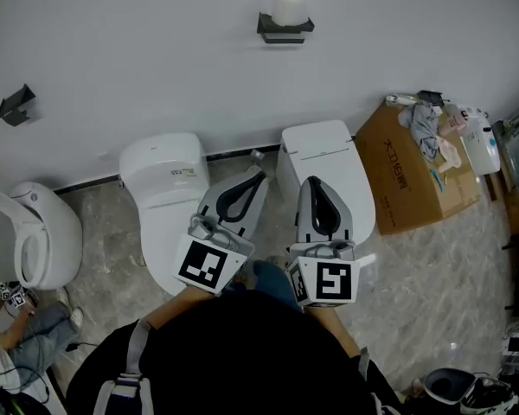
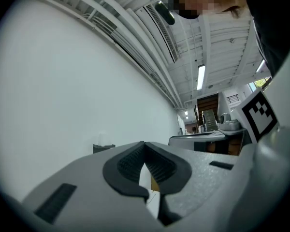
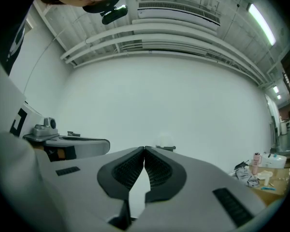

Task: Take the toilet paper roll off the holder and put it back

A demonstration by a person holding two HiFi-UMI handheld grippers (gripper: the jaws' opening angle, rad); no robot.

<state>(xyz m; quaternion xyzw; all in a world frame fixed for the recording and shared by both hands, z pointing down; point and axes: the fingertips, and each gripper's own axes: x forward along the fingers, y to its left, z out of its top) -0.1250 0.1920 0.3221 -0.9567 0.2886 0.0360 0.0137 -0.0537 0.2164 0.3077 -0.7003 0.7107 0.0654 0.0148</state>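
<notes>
One toilet paper roll (image 1: 287, 7) on holder (image 1: 285, 31), illegible print (image 1: 400, 164) on box (image 1: 424, 199).

Toilet paper roll (image 1: 287, 7) on wall holder (image 1: 285, 30), left gripper (image 1: 258, 174), right gripper (image 1: 314, 182) well below it

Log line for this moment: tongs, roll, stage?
left tongs: shut, empty | right tongs: shut, empty | paper roll: on wall holder, untouched | stage: pickup not yet started
</notes>
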